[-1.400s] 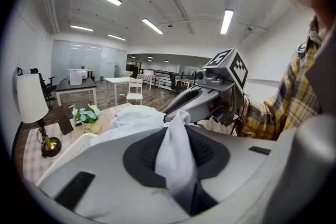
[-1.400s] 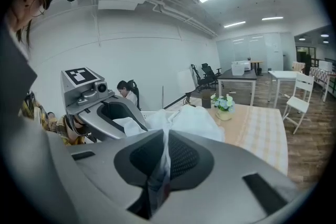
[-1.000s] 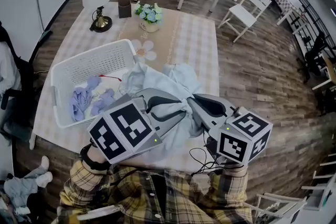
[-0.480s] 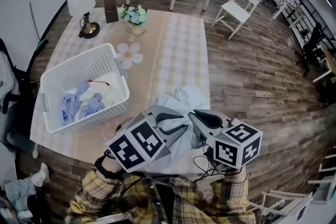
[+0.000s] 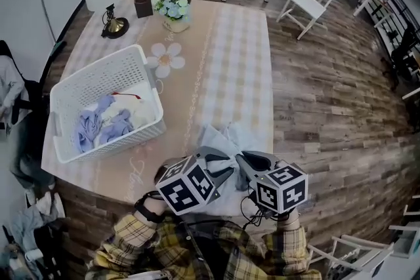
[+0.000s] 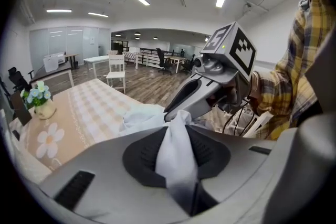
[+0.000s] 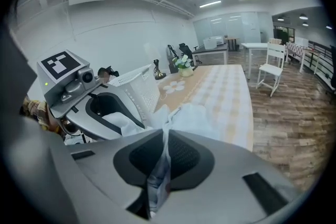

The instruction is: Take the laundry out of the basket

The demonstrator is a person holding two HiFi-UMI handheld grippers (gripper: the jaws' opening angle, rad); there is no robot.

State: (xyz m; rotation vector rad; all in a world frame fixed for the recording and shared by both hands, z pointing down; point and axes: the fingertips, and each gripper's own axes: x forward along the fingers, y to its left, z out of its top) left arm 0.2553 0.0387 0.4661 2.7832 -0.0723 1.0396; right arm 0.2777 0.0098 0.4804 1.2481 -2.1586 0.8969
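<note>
Head view: the left gripper (image 5: 222, 166) and the right gripper (image 5: 248, 164) sit side by side at the near edge of the checked table (image 5: 230, 42). The pale blue garment (image 5: 226, 140) lies heaped on the tabletop at their tips, outside the white laundry basket (image 5: 92, 79). The basket stands to the left and holds lavender and white clothes (image 5: 105, 124).

Left gripper view: the jaws are nearly together, pinching a twisted bunch of the garment between the pads.

Right gripper view: the jaws are almost closed on a thin fold of the same garment. The rest of it spreads on the table ahead.
</note>
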